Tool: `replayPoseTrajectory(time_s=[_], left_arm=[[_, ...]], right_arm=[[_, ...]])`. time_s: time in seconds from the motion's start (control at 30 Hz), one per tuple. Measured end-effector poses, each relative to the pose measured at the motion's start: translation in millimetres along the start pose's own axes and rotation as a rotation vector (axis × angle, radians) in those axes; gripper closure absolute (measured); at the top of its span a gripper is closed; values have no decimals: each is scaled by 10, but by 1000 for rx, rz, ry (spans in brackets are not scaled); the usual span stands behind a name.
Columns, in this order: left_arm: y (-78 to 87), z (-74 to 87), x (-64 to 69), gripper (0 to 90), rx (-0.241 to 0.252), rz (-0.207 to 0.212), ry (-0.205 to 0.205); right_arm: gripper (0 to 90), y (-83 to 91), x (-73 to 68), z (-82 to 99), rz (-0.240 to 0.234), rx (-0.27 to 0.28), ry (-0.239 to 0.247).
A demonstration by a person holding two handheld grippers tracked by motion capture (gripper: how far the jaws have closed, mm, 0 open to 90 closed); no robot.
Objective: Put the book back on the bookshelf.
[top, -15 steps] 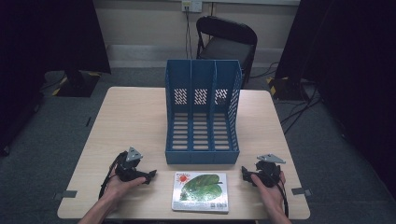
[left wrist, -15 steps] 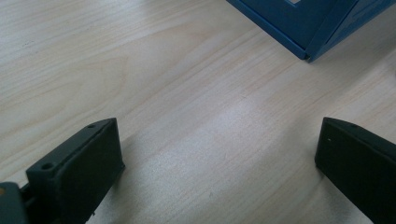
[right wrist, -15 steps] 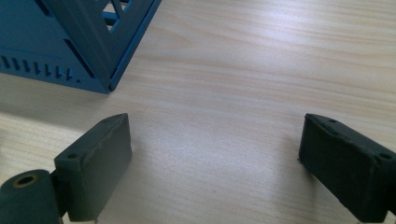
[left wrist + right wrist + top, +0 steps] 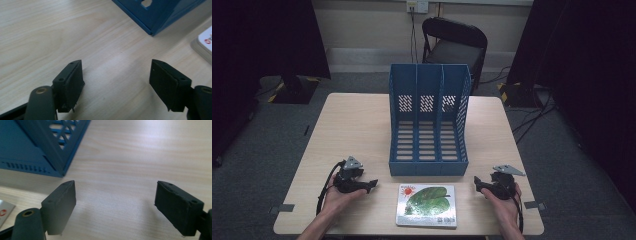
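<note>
1. On the table's near edge, a book (image 4: 427, 205) is lying flat, cover up, between the two grippers and just in front of the blue rack (image 4: 429, 120).
2. Left of the book, the left gripper (image 4: 371, 184) is resting in the person's hand, tips pointing toward the book; its jaws are standing apart with bare wood between them, as the left gripper view is showing, and they are holding nothing.
3. Right of the book, the right gripper (image 4: 478, 182) is sitting low over the table (image 4: 352, 125), tips also aimed inward; its jaws are gaping wide with nothing between them.
4. Neither gripper is touching the book; each is sitting near one of its side edges, clear of it.
5. The rack is standing upright with its three slots open toward the person, and all three are looking empty.
6. Judging from this layout, the work is sitting at its opening step: both tongs are lining up for a pick of the book, probably to file it in a slot.
7. The next move is calling for one jaw to slide under a side edge, since the book is lying flush on the wood; the other gripper may be needed to brace or tip it upright before it goes in.
</note>
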State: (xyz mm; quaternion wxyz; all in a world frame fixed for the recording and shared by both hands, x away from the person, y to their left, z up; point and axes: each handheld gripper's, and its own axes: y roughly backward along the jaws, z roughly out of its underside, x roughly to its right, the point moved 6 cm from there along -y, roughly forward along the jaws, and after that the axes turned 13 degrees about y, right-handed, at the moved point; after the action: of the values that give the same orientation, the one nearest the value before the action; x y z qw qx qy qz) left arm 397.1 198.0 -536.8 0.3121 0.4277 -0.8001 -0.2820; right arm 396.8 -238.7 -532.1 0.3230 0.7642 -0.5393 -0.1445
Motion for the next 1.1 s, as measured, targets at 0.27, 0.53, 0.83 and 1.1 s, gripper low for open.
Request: replayPoseTrajectory(time_s=[0.27,0.53,0.83,1.1], left_arm=[[42,-1,200,343,-58,53,14],[49,-14,456,372,-54,123,-1],[-10,37,722,462,-97,205,-38],[-72,82,928,442,-117,263,-77]], right_arm=[[327,191,-222,-138,-89,66,61],[432,313,-524,-141,-214,65,115],[490,350,-1021,-43,-371,14,220],[384,318,-1152,-7,-428,-15,254]])
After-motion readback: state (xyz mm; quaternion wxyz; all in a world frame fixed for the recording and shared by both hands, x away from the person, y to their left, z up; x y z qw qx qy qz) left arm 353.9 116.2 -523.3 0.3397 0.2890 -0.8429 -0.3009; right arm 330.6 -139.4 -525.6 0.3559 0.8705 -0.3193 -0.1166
